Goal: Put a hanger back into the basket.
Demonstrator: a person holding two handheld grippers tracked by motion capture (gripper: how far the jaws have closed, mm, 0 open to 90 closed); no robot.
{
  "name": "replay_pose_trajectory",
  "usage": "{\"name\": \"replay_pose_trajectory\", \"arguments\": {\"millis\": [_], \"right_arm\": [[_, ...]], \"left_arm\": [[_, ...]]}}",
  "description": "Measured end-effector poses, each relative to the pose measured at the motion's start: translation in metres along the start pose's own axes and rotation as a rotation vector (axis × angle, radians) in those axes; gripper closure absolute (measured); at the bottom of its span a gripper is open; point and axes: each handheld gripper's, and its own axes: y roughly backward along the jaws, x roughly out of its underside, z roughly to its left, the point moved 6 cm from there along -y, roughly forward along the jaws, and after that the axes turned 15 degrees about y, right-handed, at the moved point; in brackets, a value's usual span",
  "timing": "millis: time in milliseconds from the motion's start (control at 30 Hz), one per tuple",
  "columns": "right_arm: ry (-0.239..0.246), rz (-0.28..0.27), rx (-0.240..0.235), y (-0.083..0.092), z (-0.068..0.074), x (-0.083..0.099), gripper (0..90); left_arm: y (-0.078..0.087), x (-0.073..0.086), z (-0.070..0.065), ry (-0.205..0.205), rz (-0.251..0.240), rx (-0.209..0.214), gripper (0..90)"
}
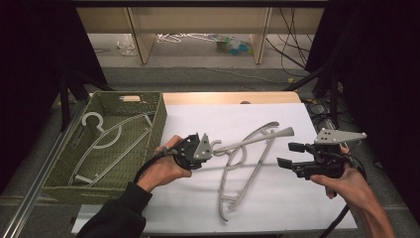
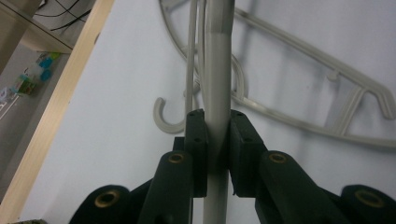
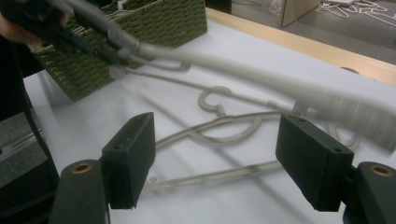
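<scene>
Left hand-held gripper (image 1: 210, 147) clamps one arm of a grey hanger (image 1: 257, 138) lifted off the bench (image 1: 292, 198) beside the wicker basket (image 1: 158, 124), right hand-held gripper (image 1: 289, 154) gapes wide and empty nearby; off-centre grip risks hanger swinging or snagging second hanger (image 1: 237, 183) underneath.

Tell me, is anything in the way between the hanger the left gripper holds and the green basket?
Nothing visible is. The left gripper is clamped on the lifted hanger just right of the green basket, with bare white table between them. Another hanger already lies inside, and one hanger on the table stays below.
</scene>
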Motion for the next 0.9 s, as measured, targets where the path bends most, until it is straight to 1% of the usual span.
{"name": "replay_pose_trajectory", "arguments": {"millis": [33, 67, 100, 133, 167, 200, 233, 267, 300, 333, 367, 400, 433, 467, 500, 533, 567, 600, 633, 667, 700, 733, 767, 800, 833, 867, 900], "right_arm": [[0.001, -0.009, -0.014, -0.002, 0.002, 0.0, 28.9], [-0.003, 0.007, -0.01, -0.002, 0.004, 0.002, 28.9], [-0.003, 0.007, -0.01, -0.002, 0.004, 0.002, 28.9], [0.005, 0.014, -0.017, -0.005, 0.007, 0.004, 29.0], [0.005, 0.004, -0.028, -0.007, 0.008, 0.005, 28.9], [0.005, 0.004, -0.028, -0.007, 0.008, 0.005, 28.9], [0.007, 0.016, -0.025, -0.008, 0.009, 0.007, 28.9], [-0.001, 0.027, -0.036, -0.01, 0.011, 0.01, 28.9], [0.006, 0.029, -0.036, -0.011, 0.012, 0.012, 28.9], [0.002, 0.033, -0.041, -0.012, 0.013, 0.013, 28.9], [0.002, 0.028, -0.044, -0.014, 0.014, 0.014, 28.8], [0.004, 0.034, -0.048, -0.015, 0.015, 0.016, 28.8], [-0.003, 0.038, -0.056, -0.015, 0.017, 0.017, 28.8], [-0.003, 0.038, -0.056, -0.015, 0.017, 0.017, 28.8], [0.005, 0.049, -0.061, -0.016, 0.019, 0.019, 28.8], [0.008, 0.037, -0.063, -0.018, 0.019, 0.019, 28.8], [0.0, 0.029, -0.088, -0.02, 0.021, 0.019, 28.7], [0.008, 0.039, -0.07, -0.02, 0.021, 0.02, 28.8], [0.001, 0.043, -0.074, -0.022, 0.022, 0.021, 28.8], [0.001, 0.043, -0.074, -0.022, 0.022, 0.021, 28.8], [0.0, 0.038, -0.086, -0.025, 0.023, 0.022, 28.8], [0.0, 0.038, -0.086, -0.025, 0.023, 0.022, 28.8], [-0.002, 0.052, -0.085, -0.024, 0.024, 0.023, 28.8], [-0.004, 0.051, -0.087, -0.026, 0.025, 0.024, 28.8], [0.004, 0.055, -0.084, -0.027, 0.024, 0.024, 28.7], [0.004, 0.055, -0.084, -0.027, 0.024, 0.024, 28.7], [0.005, 0.052, -0.087, -0.027, 0.025, 0.024, 28.6]], "left_arm": [[0.003, -0.002, 0.004, 0.013, -0.007, 0.002, 79.3], [0.007, -0.004, 0.008, 0.036, -0.017, 0.006, 79.3], [0.007, -0.004, 0.008, 0.036, -0.017, 0.006, 79.3], [0.014, -0.008, 0.014, 0.082, -0.026, 0.015, 79.3], [0.014, -0.008, 0.014, 0.082, -0.026, 0.015, 79.3], [0.017, -0.009, 0.016, 0.102, -0.031, 0.021, 79.3], [0.02, -0.009, 0.018, 0.118, -0.034, 0.032, 79.4], [0.026, -0.011, 0.021, 0.165, -0.05, 0.058, 79.4], [0.03, -0.011, 0.022, 0.187, -0.057, 0.069, 79.3], [0.033, -0.011, 0.024, 0.206, -0.065, 0.082, 79.4], [0.036, -0.011, 0.025, 0.234, -0.073, 0.097, 79.4], [0.038, -0.011, 0.026, 0.26, -0.077, 0.117, 79.4], [0.042, -0.01, 0.027, 0.279, -0.081, 0.133, 79.4], [0.042, -0.01, 0.027, 0.279, -0.081, 0.133, 79.4], [0.046, -0.01, 0.028, 0.311, -0.095, 0.151, 79.4], [0.052, -0.012, 0.029, 0.355, -0.121, 0.185, 79.4], [0.056, -0.013, 0.03, 0.371, -0.13, 0.194, 79.5], [0.06, -0.013, 0.031, 0.379, -0.135, 0.207, 79.5], [0.064, -0.014, 0.031, 0.389, -0.141, 0.219, 79.5], [0.064, -0.014, 0.031, 0.389, -0.141, 0.219, 79.5], [0.068, -0.014, 0.031, 0.401, -0.146, 0.229, 79.5], [0.072, -0.014, 0.031, 0.412, -0.15, 0.242, 79.5], [0.076, -0.015, 0.031, 0.428, -0.157, 0.264, 79.5], [0.086, -0.017, 0.031, 0.453, -0.175, 0.287, 79.5], [0.091, -0.018, 0.031, 0.458, -0.175, 0.294, 79.5], [0.091, -0.018, 0.031, 0.458, -0.175, 0.294, 79.5], [0.097, -0.019, 0.03, 0.467, -0.178, 0.303, 79.5]]}}
